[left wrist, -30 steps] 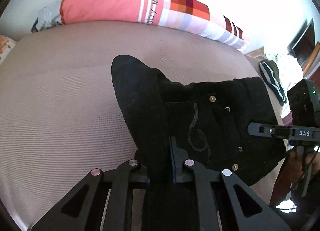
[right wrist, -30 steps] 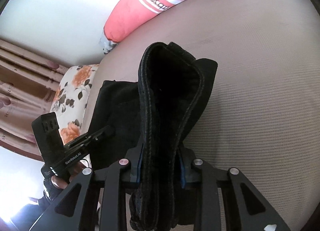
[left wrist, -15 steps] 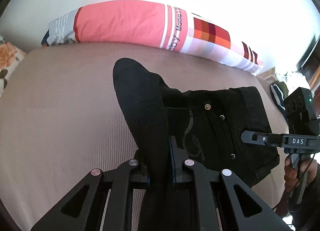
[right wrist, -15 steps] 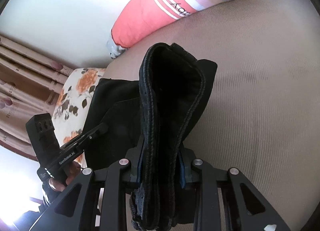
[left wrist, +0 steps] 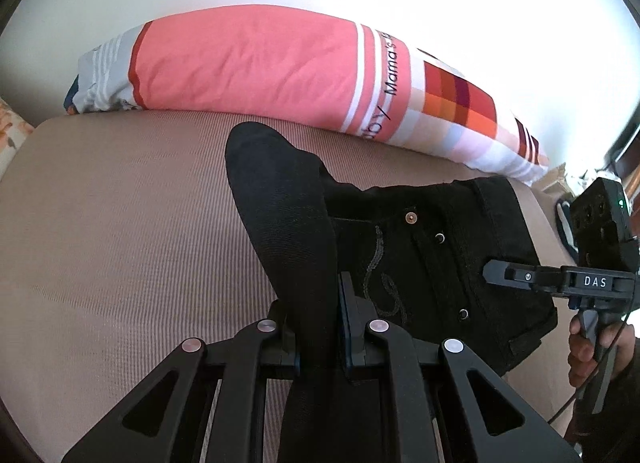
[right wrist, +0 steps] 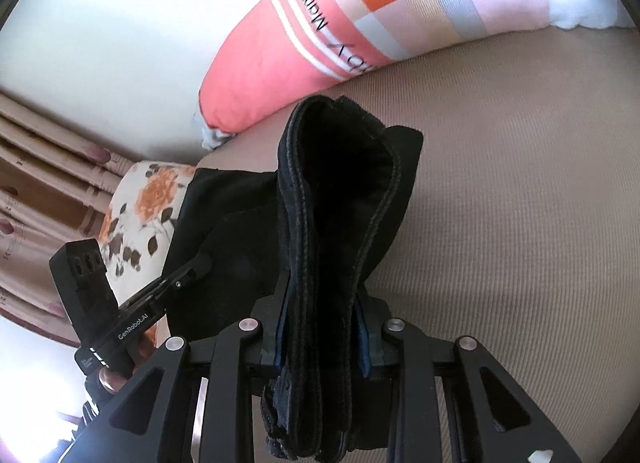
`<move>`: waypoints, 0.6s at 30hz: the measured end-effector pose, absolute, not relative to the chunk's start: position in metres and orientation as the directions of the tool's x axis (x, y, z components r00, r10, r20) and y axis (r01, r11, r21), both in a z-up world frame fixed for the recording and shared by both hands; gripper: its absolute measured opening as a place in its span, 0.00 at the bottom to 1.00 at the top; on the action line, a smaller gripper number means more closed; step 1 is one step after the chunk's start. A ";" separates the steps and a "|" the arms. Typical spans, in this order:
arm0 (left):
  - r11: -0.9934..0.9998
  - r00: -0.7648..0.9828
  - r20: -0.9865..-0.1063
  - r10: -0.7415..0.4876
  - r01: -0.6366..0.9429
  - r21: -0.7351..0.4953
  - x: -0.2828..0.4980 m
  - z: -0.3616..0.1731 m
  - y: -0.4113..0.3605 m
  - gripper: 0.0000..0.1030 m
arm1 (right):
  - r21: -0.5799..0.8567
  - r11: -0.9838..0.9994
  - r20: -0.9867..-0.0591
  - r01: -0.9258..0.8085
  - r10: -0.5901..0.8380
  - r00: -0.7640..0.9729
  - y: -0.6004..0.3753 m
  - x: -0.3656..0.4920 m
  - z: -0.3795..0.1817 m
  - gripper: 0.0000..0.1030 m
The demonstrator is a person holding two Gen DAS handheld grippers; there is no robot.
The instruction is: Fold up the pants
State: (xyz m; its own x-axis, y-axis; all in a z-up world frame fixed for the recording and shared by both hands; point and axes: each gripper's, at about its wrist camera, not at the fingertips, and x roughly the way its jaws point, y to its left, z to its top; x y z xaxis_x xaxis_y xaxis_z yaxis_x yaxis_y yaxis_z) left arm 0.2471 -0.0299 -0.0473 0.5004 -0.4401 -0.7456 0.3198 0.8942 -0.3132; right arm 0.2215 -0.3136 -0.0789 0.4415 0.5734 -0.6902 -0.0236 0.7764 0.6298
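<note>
Black pants (left wrist: 420,263) with rivets and pocket stitching lie folded on a tan ribbed bed (left wrist: 120,255). My left gripper (left wrist: 318,327) is shut on a raised fold of the pants at their left edge. My right gripper (right wrist: 324,327) is shut on a thick bunch of the pants' hemmed edge (right wrist: 340,191), held up off the bed. In the left wrist view the right gripper (left wrist: 492,275) reaches in from the right over the pants. In the right wrist view the left gripper (right wrist: 200,263) shows at the left edge of the pants.
A long pink pillow with checked end (left wrist: 280,71) lies along the white wall at the back of the bed. A floral pillow (right wrist: 140,207) and brown curtains (right wrist: 44,191) stand at the bed's left. Dark furniture (left wrist: 628,167) shows at far right.
Both grippers have moved toward the pink pillow, carrying the pants edge with them. Both stay shut on the fabric.
</note>
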 end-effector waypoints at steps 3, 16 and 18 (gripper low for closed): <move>0.893 0.511 -0.736 -0.444 0.316 -0.319 0.264 -0.049 -0.034 0.14 | 0.621 0.783 -0.693 -0.026 0.565 0.447 -0.317 0.236 -0.078 0.24; 0.918 0.464 -0.793 -0.395 0.224 -0.326 0.296 -0.112 -0.021 0.40 | 0.396 0.918 -0.810 -0.006 0.353 0.469 -0.319 0.259 -0.111 0.36; 0.917 0.485 -0.779 -0.398 0.234 -0.323 0.294 -0.114 -0.020 0.43 | 0.326 0.945 -0.815 -0.029 0.296 0.499 -0.314 0.253 -0.112 0.42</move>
State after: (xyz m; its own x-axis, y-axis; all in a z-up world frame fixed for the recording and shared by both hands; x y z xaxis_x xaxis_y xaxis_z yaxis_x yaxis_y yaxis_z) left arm 0.2942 -0.0202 -0.1143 0.4851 -0.3982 -0.7785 0.2343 0.9170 -0.3229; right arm 0.2527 -0.3145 -0.1119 0.4990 0.2957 -0.8146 -0.0287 0.9451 0.3255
